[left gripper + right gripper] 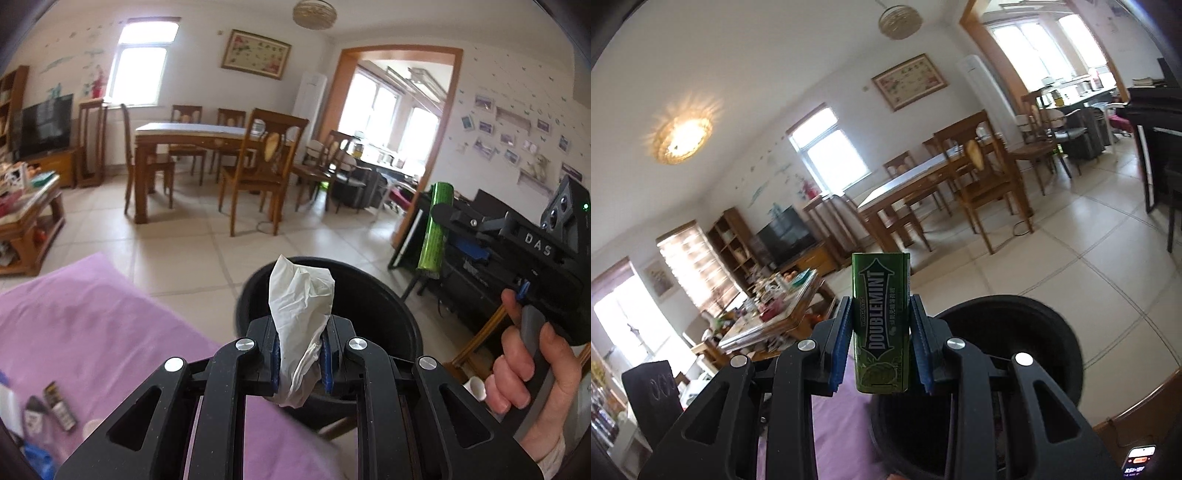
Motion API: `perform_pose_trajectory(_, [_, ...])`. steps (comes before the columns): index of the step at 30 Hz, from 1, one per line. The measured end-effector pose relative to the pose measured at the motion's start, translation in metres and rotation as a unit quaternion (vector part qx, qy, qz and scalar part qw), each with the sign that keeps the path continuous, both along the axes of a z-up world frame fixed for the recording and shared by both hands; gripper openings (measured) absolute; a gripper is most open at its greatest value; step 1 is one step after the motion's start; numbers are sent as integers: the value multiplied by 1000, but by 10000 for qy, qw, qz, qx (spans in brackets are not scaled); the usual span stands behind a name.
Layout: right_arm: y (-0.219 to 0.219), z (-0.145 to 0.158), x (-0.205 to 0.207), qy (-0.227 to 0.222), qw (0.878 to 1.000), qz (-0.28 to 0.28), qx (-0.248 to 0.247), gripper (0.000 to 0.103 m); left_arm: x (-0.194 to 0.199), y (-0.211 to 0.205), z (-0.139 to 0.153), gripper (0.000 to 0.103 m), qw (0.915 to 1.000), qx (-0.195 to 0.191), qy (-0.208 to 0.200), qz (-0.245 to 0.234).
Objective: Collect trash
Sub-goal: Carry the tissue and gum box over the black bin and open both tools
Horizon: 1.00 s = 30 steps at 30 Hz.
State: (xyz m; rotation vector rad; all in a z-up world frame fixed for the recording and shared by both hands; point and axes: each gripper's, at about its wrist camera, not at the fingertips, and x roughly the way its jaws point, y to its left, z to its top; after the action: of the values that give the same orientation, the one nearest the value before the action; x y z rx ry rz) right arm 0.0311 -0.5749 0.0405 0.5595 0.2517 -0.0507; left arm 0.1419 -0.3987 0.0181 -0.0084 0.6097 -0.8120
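Observation:
My left gripper (301, 354) is shut on a crumpled white tissue (301, 306) and holds it just over the near rim of a black round bin (380, 295). My right gripper (881, 332) is shut on a green Doublemint gum pack (881, 317), held upright above and left of the same bin (1034, 332). In the left wrist view the right gripper (443, 216) is up at the right with the green pack (437, 225) in its fingers.
A purple cloth (92, 332) covers the surface under both grippers, with small wrappers (59, 406) at its lower left. A cluttered coffee table (29, 214), a dining table with chairs (207, 147) and a dark piano (480, 258) stand around the tiled floor.

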Motion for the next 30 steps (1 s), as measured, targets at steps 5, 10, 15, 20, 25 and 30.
perform_pose_trajectory(5, [-10,-8,-7,61,9999,-103,83,30,9,-40,-12,16,9998,100,44,-155])
perform_pose_trajectory(10, [-16,-15,-11,100,9997,-139,198,30,15,-70,-25,16,9995,192,96,-229])
perform_pose_trajectory(15, [-14,-13,-12,145,9994,-173,260,30,27,-84,-37,16,9991,282,156,-258])
perform_pose_trajectory(20, [-12,-17,-9,245,9990,-160,328,31,31,-85,-43,16,9991,287,170,-253])
perform_pose_trajectory(25, [-12,-21,-9,324,9987,-178,344,31,31,-88,-41,17,9987,337,189,-340])
perform_pose_trajectory(30, [-11,-15,-5,388,9981,-216,426,44,23,-85,-37,76,9992,313,-18,-253])
